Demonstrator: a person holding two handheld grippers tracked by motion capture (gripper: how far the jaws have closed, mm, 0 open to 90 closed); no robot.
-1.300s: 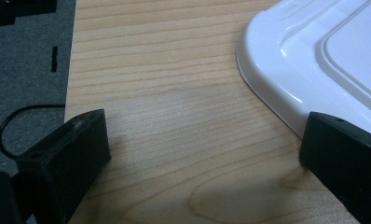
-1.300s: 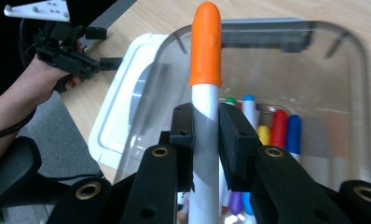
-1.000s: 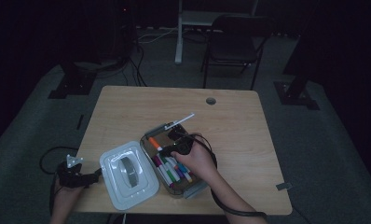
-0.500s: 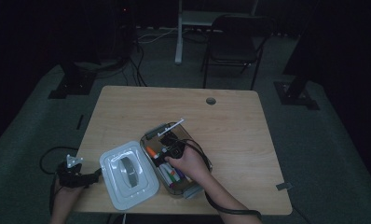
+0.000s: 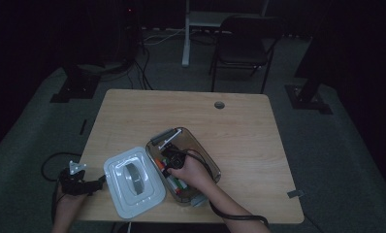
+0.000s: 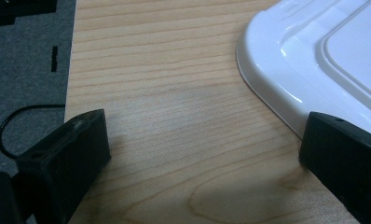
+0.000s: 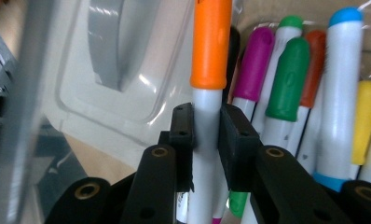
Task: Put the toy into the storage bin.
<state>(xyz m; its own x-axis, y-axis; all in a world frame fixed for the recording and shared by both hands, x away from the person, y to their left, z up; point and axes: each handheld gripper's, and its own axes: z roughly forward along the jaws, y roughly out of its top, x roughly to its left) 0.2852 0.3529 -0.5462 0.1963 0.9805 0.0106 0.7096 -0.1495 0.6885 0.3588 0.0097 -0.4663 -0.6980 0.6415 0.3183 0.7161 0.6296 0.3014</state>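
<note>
From the high view we see the right gripper [image 5: 170, 158] down inside the clear box [image 5: 206, 160] of markers near the table's [image 5: 239, 131] front edge; the white lid [image 5: 133, 182] lies just beside the box on its left; the left gripper [image 5: 79, 183] sits at the table's front left corner.

In the left gripper view we find its jaws standing wide apart with bare wood between them, the lid's rim [image 6: 286, 79] near the right jaw.

In the right gripper view we see the jaws clamped on the white barrel of the orange-capped marker [image 7: 210, 70], above the other markers [image 7: 291, 79] lying in the box.
</note>
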